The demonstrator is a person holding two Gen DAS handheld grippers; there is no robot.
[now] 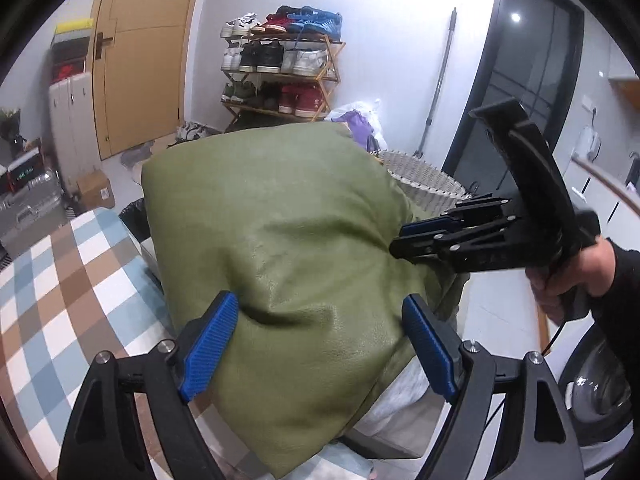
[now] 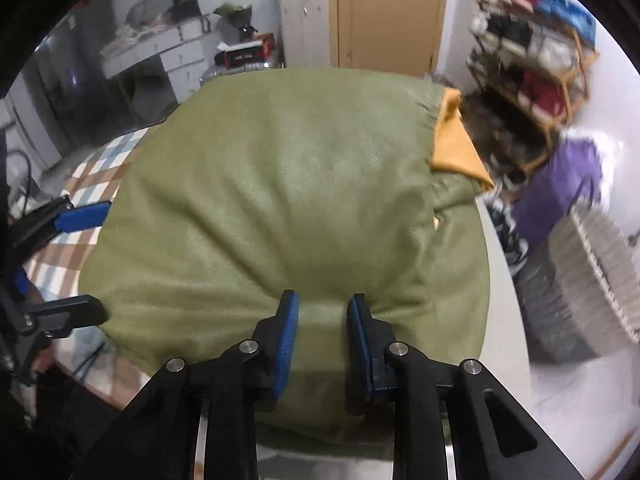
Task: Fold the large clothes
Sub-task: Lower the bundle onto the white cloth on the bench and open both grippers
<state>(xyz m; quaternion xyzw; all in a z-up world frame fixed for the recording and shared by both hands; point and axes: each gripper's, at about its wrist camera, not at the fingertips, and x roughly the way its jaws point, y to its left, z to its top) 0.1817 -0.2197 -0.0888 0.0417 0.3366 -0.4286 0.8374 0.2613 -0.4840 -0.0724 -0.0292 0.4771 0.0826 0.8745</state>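
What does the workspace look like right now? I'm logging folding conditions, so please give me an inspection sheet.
Surface: checked tablecloth, mostly bare.
Job's things: green garment, bulky, folded; orange lining showing at one corner.
Clutter: nothing seen on the cloth.
Grippers: left gripper open, straddling the garment; right gripper pinching a garment fold.
Cables: thin cable below the person's hand.
Surroundings: shoe rack, wicker basket, wooden door.

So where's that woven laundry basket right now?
The woven basket stands on the floor off the table's right edge in the right wrist view, beside a purple bag; in the left wrist view it peeks out behind the green garment.
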